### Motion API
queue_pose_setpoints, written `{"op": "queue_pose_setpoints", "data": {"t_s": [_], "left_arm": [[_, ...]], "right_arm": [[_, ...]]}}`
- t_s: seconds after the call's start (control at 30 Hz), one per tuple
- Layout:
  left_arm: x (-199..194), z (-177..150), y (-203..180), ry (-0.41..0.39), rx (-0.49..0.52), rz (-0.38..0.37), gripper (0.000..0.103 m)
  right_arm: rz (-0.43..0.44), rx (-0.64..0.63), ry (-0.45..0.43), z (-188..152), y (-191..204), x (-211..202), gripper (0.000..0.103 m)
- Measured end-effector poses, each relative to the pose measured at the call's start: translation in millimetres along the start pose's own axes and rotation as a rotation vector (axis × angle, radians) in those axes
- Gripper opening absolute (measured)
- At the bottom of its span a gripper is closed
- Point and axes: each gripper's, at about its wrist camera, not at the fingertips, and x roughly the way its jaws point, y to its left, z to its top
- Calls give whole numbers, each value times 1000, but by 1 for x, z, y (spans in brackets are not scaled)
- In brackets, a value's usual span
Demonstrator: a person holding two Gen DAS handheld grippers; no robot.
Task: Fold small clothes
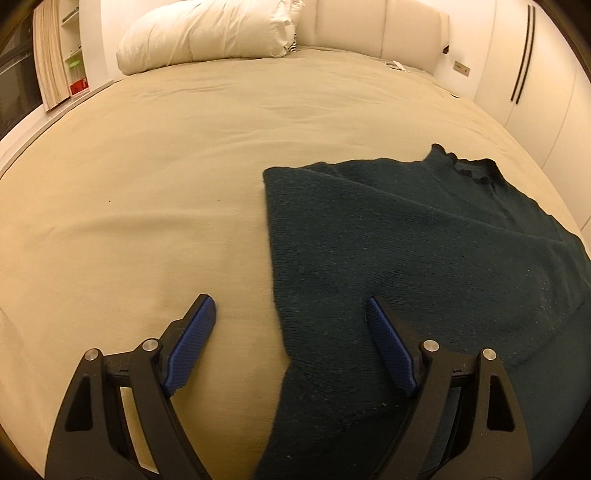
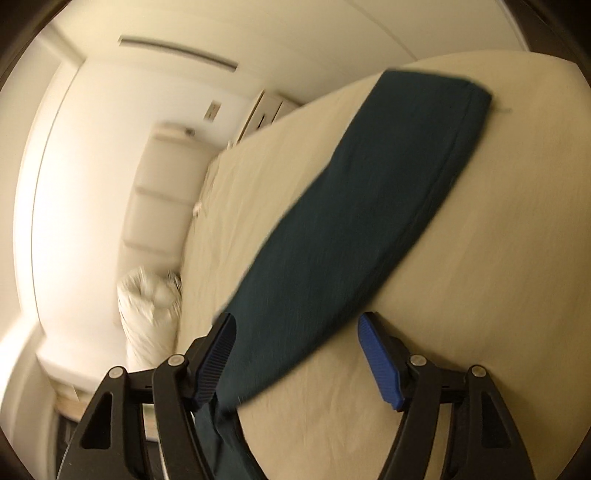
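Observation:
A dark green knitted sweater (image 1: 406, 240) lies flat on the bed, partly folded, with its frilled collar at the far end. My left gripper (image 1: 289, 303) is open just above the sweater's near left edge: the left pad is over bare sheet, the right pad over the knit. In the blurred, rolled right wrist view the sweater (image 2: 369, 192) runs as a long folded band away from me. My right gripper (image 2: 297, 320) is open with the band's near end lying between its pads; the right pad stands clear of the cloth.
The bed's beige sheet (image 1: 147, 184) stretches wide to the left of the sweater. A white pillow (image 1: 207, 33) rests against the padded headboard (image 1: 369, 26). White wardrobe doors (image 1: 535, 74) line the right side, and a shelf (image 1: 74, 55) stands at the far left.

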Motion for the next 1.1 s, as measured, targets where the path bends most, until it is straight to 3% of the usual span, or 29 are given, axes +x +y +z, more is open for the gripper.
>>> {"op": "queue_pose_setpoints", "data": {"t_s": [0.17, 0.3, 0.37, 0.5, 0.63, 0.73, 0.87, 0.97, 1.1], "left_arm": [[-13, -16, 21, -10, -9, 35, 85], [-15, -16, 25, -15, -43, 53, 84], [-24, -16, 28, -21, -62, 26, 84], [-49, -20, 40, -56, -121, -17, 84], [-75, -19, 42, -90, -167, -143, 84], [-83, -12, 27, -90, -149, -258, 84], [-79, -3, 3, -50, -169, -455, 85], [-68, 0, -7, 3, -246, -540, 87], [-57, 3, -8, 34, -321, -630, 92]], "right_arm": [[-2, 127, -56, 30, -19, 3, 70], [-8, 135, -103, 46, -20, 4, 70], [-14, 127, -113, 51, -21, 5, 69], [-40, 88, -119, 61, -19, 11, 56], [-94, 24, -124, 59, -7, 5, 23], [-140, -104, -143, 44, 30, 0, 18], [-124, -417, -97, -5, 124, 19, 17], [-87, -715, -33, -82, 201, 41, 15], [-16, -1007, 72, -198, 265, 81, 14]]}}
